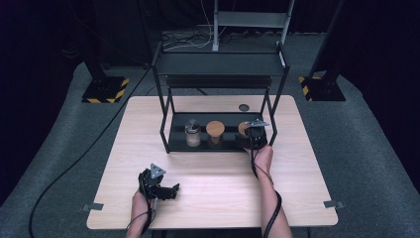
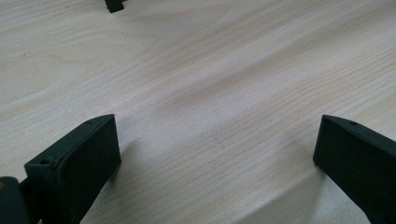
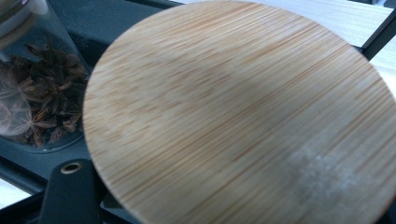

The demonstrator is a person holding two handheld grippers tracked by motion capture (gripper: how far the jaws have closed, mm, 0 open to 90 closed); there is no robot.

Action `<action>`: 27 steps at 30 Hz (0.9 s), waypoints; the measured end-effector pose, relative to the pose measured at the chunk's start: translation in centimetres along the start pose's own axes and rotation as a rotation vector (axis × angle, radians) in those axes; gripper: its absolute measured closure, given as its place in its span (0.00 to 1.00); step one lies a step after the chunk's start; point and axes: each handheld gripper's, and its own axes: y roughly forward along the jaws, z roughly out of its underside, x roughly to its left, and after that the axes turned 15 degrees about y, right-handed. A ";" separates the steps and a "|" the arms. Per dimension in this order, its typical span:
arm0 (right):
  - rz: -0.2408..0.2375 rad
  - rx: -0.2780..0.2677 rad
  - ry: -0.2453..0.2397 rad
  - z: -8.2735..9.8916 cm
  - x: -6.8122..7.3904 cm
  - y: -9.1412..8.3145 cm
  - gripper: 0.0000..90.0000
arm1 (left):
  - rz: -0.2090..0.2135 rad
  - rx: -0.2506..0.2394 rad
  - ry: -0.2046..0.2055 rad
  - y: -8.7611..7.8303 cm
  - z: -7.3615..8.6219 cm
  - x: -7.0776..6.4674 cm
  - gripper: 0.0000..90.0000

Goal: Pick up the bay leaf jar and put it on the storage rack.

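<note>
Three jars stand on the lower shelf of a black rack [image 1: 218,64]. The rightmost jar [image 1: 242,128] has a round bamboo lid [image 3: 243,116]. My right gripper [image 1: 255,134] reaches into the shelf and is shut on this jar; one black finger [image 3: 70,196] stands against the lid's left edge, and the other is hidden. A neighbouring glass jar [image 3: 37,98] holds star anise. My left gripper [image 1: 171,191] rests on the wooden table [image 1: 208,183] near its front left. Its jaws are wide open over bare wood [image 2: 217,140], with nothing between them.
The middle jar [image 1: 215,133] also has a bamboo lid, and the left jar [image 1: 192,133] has a pale top. The rack's upper shelf overhangs them, with its posts at the corners. A dark round hole [image 1: 243,107] lies in the table behind the rack.
</note>
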 end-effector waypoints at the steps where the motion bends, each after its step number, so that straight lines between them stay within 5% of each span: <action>1: 0.000 -0.002 0.002 0.0 0.1 0.0 0.28 | 0.000 0.000 0.000 0.0 0.0 0.0 0.00; 27: 0.007 0.005 0.008 0.0 0.2 0.0 0.28 | 0.000 -0.001 0.000 0.0 0.0 0.0 0.00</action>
